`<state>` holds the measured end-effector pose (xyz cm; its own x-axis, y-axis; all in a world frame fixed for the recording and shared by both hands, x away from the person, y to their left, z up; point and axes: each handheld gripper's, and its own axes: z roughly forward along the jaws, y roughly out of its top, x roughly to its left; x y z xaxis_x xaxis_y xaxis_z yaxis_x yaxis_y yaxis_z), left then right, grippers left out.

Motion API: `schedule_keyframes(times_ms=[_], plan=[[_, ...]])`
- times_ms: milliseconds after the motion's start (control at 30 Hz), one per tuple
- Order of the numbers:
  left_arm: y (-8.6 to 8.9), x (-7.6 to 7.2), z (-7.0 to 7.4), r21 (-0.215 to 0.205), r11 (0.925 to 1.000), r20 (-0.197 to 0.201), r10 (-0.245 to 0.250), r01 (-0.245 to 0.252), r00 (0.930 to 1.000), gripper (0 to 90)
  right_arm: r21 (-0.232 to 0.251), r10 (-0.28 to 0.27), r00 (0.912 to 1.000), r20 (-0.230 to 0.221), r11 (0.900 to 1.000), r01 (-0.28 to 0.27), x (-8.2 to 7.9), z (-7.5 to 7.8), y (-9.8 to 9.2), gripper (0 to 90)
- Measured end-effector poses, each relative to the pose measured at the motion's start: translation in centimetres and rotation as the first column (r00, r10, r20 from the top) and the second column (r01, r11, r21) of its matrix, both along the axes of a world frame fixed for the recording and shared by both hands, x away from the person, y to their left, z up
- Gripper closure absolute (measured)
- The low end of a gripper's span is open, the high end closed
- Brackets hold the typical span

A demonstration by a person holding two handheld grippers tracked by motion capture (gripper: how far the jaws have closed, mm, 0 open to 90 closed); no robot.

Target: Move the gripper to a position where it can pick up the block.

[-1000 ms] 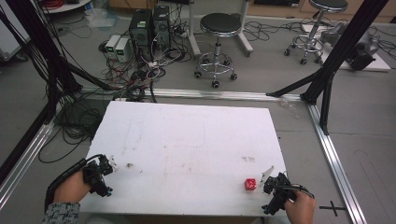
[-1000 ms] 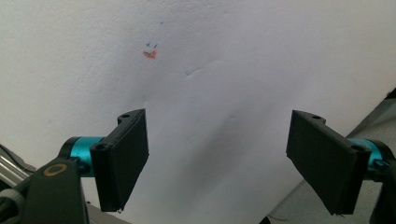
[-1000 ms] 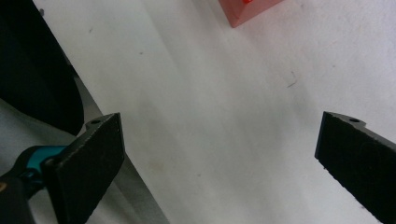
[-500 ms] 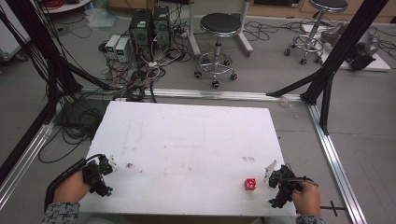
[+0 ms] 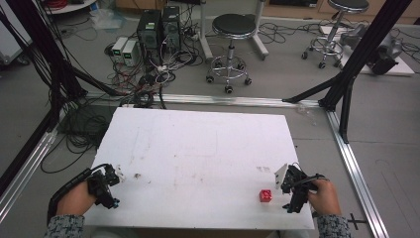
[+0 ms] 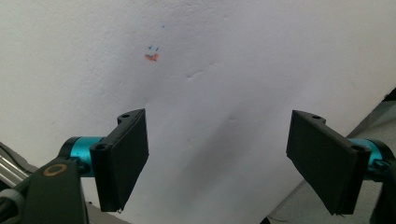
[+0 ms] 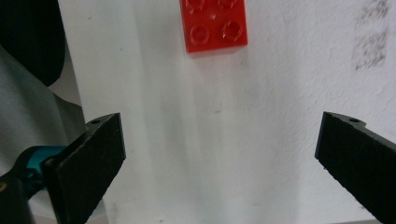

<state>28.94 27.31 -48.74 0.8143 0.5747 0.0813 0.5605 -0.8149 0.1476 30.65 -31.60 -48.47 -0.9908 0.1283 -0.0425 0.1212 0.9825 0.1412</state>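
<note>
The right gripper (image 5: 287,181) sits near the table's (image 5: 198,144) front right corner, held in the person's right hand (image 5: 324,196), with its two black jaws spread wide apart and nothing between them. In the right gripper view (image 7: 219,163) a red brick (image 7: 214,24) with round studs on top lies flat on the white surface ahead of the jaws, beyond their tips and closer to the left jaw's side, touching neither. From the high view the red brick (image 5: 265,195) rests close to the front edge, just beside the right gripper on its left.

The left gripper (image 5: 115,174) is near the front left corner in the left hand (image 5: 77,201), well apart from the brick. In its own view (image 6: 217,158) its jaws also stand wide apart over bare white table, with a small orange and blue mark (image 6: 152,53) farther ahead.
</note>
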Motion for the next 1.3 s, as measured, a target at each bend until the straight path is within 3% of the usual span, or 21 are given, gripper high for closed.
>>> schedule_keyframes(times_ms=[400,667,867,1300], plan=[[0.1,0.0,0.1,-0.004,1.0000,-0.002,0.002,-0.002,1.0000,21.2,-0.023,0.068,0.9968,-0.042,0.997,-0.069,1.0,-0.8,3.3,0.8],[0.2,0.0,0.2,-0.009,1.0000,0.000,0.004,-0.004,1.0000,21.2,-0.083,0.120,0.9906,-0.066,0.989,-0.125,1.7,-2.3,6.0,0.9],[0.2,0.0,0.2,-0.009,1.0000,0.000,0.003,-0.003,1.0000,21.2,-0.100,0.130,0.9885,-0.077,0.985,-0.138,1.6,-3.5,6.0,0.9],[0.1,0.0,0.2,-0.015,0.9999,0.000,0.003,-0.003,1.0000,21.2,-0.099,0.129,0.9888,-0.075,0.986,-0.136,1.5,-3.5,5.9,0.8]])
